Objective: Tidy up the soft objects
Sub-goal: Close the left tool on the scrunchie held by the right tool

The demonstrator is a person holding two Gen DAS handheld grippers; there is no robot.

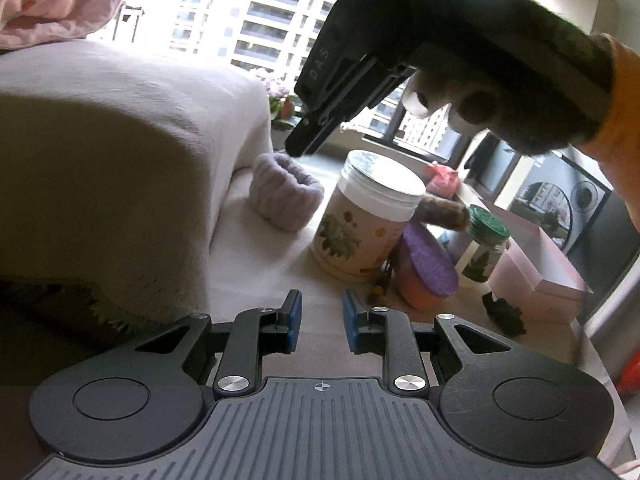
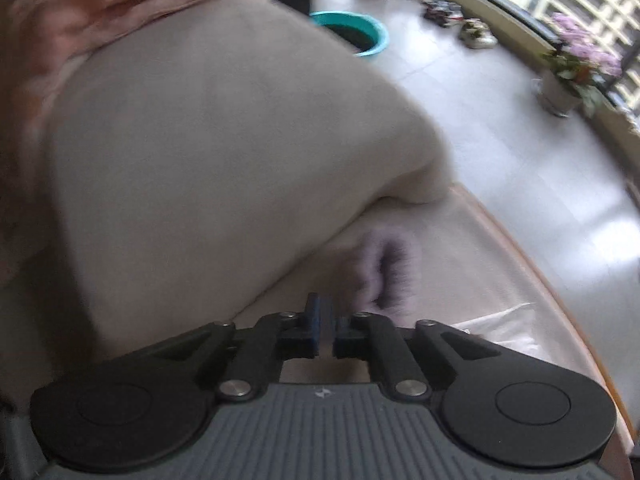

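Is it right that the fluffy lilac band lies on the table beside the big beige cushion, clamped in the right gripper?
Not quite. The fluffy lilac band does lie on the table beside the big beige cushion, but the right gripper holds nothing: in the left wrist view its nearly shut tips hang above the band, clear of it.

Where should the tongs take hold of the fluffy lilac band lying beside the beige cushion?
Probably best across one fluffy side of the lilac band, coming straight down from above. It lies flat as an open loop on the cloth, so one finger can drop into the middle hollow and one outside. The beige cushion crowds its left and the floral jar its right, which makes a sideways approach awkward.
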